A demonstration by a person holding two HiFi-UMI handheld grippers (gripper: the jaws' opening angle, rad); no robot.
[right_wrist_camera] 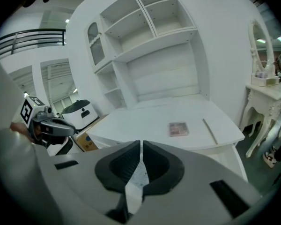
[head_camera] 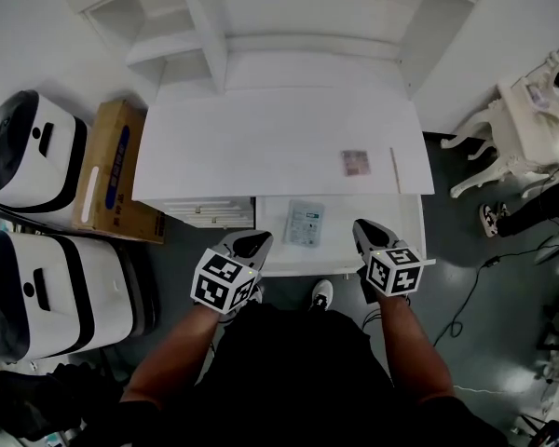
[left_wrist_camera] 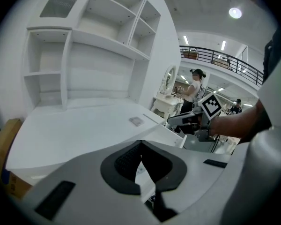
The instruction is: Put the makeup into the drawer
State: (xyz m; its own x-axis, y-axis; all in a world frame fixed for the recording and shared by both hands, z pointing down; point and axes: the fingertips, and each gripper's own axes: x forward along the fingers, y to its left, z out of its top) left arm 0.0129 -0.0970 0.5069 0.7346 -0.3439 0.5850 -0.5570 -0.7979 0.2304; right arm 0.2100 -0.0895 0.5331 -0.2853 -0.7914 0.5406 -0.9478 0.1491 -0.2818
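Observation:
A small pinkish makeup palette (head_camera: 355, 163) (right_wrist_camera: 178, 129) (left_wrist_camera: 136, 121) lies on the white desk top (head_camera: 261, 138), with a thin pale stick (head_camera: 395, 168) (right_wrist_camera: 210, 131) to its right. Below it the right-hand drawer (head_camera: 335, 266) stands pulled out, with a pale printed packet (head_camera: 305, 223) inside. My left gripper (head_camera: 247, 243) (left_wrist_camera: 141, 146) hovers at the drawer's left front corner, shut and empty. Over the drawer's right front part my right gripper (head_camera: 368, 234) (right_wrist_camera: 141, 146) is also shut, holding nothing. Each gripper shows in the other's view: the right gripper (left_wrist_camera: 187, 121) and the left gripper (right_wrist_camera: 47, 125).
A shelf hutch (head_camera: 214, 26) rises behind the desk top. To the left on the floor are a cardboard box (head_camera: 112, 170) and two white-and-black cases (head_camera: 28, 147) (head_camera: 47, 291). On the right stand an ornate white table (head_camera: 522, 119) and a floor cable (head_camera: 466, 296).

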